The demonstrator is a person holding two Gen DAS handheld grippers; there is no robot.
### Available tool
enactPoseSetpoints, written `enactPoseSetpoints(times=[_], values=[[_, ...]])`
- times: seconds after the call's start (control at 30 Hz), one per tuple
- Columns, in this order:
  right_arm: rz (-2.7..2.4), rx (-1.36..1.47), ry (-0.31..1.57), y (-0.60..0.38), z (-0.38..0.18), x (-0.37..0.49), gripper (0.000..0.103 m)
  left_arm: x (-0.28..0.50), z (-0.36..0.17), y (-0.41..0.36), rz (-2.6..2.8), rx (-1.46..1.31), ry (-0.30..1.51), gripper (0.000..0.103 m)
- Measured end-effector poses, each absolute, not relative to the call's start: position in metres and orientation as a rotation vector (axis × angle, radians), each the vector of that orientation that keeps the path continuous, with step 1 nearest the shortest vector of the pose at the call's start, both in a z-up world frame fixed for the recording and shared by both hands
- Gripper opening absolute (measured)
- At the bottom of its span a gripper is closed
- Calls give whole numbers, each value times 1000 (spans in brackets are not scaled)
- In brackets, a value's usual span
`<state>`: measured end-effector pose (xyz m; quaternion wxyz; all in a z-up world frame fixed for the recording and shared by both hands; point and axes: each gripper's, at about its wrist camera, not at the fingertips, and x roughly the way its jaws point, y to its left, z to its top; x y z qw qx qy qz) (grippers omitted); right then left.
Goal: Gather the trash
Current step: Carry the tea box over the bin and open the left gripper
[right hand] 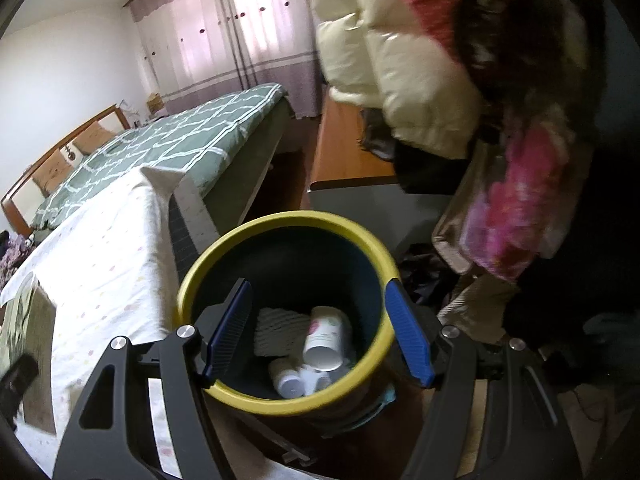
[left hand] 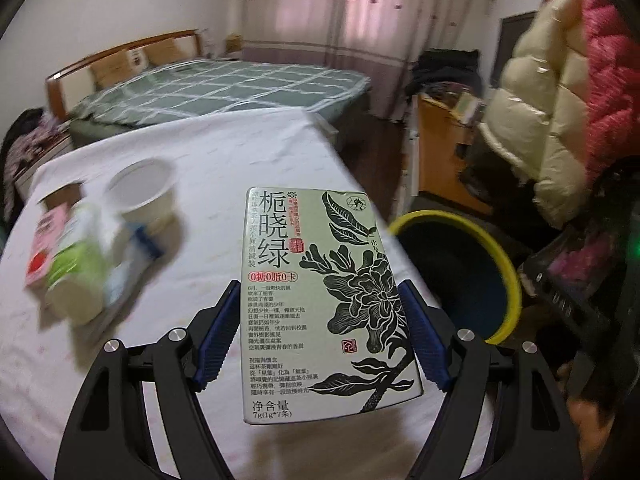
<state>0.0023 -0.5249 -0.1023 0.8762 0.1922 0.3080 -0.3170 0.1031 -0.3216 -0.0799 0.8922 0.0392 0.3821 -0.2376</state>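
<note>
Bed [left hand: 224, 84] fills the far side of the room under a green checked cover, with pink curtains [left hand: 360, 8] behind it. Nearer, a table [left hand: 224, 168] lies under a pale spotted cloth. Just beside its right edge stands a dark bin [right hand: 280, 220] with a yellow rim. In the bin lie a white cup [right hand: 325, 338] on its side, mouth toward the camera, a ridged whitish wad [right hand: 276, 328] to its left, and two small white bottles [right hand: 289, 378] at the bottom.

On the table's left part sits a blurred cluster: an open white tub [left hand: 140, 188], a green-and-white bottle [left hand: 74, 276] lying down, a pink carton [left hand: 44, 248] and something blue and white that I cannot make out.

The left gripper [left hand: 320, 340] holds a flat green tea box [left hand: 320, 300], its blue pads pressed to the box's two long edges. The box is up off the table, printed face to the camera, long axis pointing away along the fingers, its far end tipped slightly toward the bin.

The right gripper [right hand: 318, 332] hangs over the bin's mouth, fingers spread wide with nothing between them.
</note>
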Motion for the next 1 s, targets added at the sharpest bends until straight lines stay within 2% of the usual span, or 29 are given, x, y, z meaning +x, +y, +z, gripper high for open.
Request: enactPoseSetpoints(times=[0.37,0.6,0.7,1.0], values=[[-739,413,638,-556,-103,-32,68,122,-96,-431,-673,136,892,77],[-775,415,633,-561,-100,-44,69,131,-115,-474,-723,163,906,78],[-777,406,637,-559,-99,-44,70,131,-107,-462,-708,121,874,93],[-708,369,665,-532,-101,-15,70,129,-67,-357,-623,-1,725,98]])
